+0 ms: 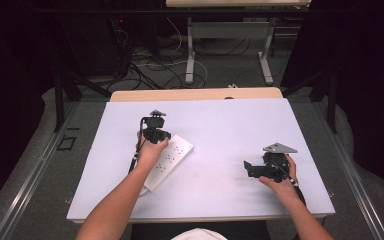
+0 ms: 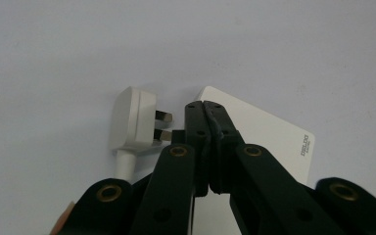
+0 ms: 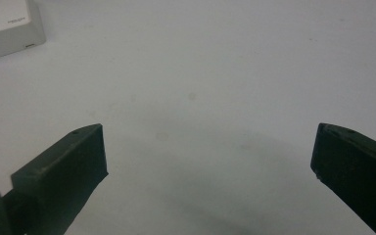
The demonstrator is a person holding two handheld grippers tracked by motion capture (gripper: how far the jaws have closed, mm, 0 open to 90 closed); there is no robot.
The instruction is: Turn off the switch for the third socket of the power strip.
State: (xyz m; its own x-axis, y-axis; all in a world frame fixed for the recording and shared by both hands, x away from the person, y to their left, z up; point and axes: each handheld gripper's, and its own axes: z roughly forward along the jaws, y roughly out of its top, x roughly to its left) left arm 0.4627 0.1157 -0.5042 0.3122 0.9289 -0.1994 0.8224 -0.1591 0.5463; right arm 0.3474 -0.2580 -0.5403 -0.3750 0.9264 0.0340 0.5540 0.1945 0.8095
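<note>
Two items matter here: a white rectangular plastic power strip (image 1: 171, 158) lying left of centre on the pale table (image 1: 230, 125), and its white three-pin plug (image 2: 134, 120), loose just beside the strip's far corner, so plugging in looks undone. The left gripper (image 2: 204, 105) hovers there, jaws pressed together, empty. The right gripper (image 3: 208, 156), spread wide, waits near right.

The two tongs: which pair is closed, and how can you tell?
The left tongs, over the white power strip: their jaws meet with no gap. The right tongs stand wide apart over the bare table.
</note>
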